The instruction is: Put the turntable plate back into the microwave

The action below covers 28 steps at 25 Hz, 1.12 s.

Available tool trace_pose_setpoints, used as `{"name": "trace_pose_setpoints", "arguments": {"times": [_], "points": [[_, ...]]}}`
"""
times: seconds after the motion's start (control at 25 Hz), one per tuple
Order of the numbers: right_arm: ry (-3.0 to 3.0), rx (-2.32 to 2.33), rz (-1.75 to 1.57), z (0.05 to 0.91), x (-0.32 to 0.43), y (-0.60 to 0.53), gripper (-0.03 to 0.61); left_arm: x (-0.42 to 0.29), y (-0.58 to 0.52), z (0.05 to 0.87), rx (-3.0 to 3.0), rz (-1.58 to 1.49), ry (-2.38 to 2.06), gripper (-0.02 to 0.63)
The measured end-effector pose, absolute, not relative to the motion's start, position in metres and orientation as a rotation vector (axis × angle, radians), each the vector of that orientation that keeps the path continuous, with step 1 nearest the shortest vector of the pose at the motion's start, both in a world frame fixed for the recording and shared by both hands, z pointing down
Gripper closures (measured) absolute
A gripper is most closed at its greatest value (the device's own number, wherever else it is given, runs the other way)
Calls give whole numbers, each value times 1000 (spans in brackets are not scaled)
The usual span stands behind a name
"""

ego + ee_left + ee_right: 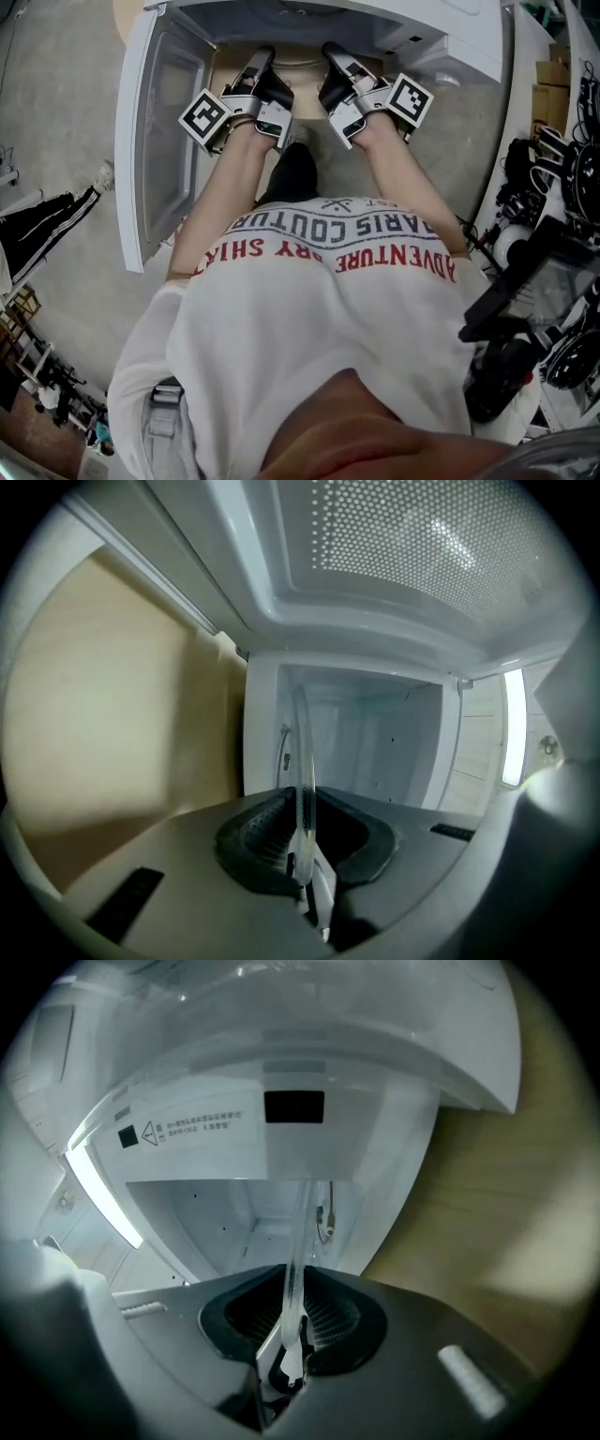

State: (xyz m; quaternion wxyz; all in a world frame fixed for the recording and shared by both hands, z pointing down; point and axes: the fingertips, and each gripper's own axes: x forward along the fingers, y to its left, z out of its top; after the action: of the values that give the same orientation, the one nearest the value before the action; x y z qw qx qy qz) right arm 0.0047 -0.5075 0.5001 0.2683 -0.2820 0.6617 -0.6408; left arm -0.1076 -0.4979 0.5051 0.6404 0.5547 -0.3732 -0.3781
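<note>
The left hand-held gripper (302,850) and right hand-held gripper (291,1321) are each clenching opposite rims of the glass turntable plate (302,761), which is spanning between them. The open microwave (450,28) is lying straight ahead, equally near both.

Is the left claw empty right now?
No, the left claw is shut on the rim of the clear turntable plate.

We hold the clear glass turntable plate (302,752) between left tool (302,841) and right tool (292,1321), before the white microwave (450,28).
</note>
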Motion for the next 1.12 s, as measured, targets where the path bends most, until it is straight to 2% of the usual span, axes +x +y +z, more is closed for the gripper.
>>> {"name": "trace_pose_setpoints", "arguments": {"times": [0.4,1.12], "points": [[1760,-846,-1700,508,12,-526,532,-100,-519,513,1263,-835,-866,584],[1775,-754,-1786,512,-19,-508,540,-96,-531,516,1273,-787,-864,584]]}}
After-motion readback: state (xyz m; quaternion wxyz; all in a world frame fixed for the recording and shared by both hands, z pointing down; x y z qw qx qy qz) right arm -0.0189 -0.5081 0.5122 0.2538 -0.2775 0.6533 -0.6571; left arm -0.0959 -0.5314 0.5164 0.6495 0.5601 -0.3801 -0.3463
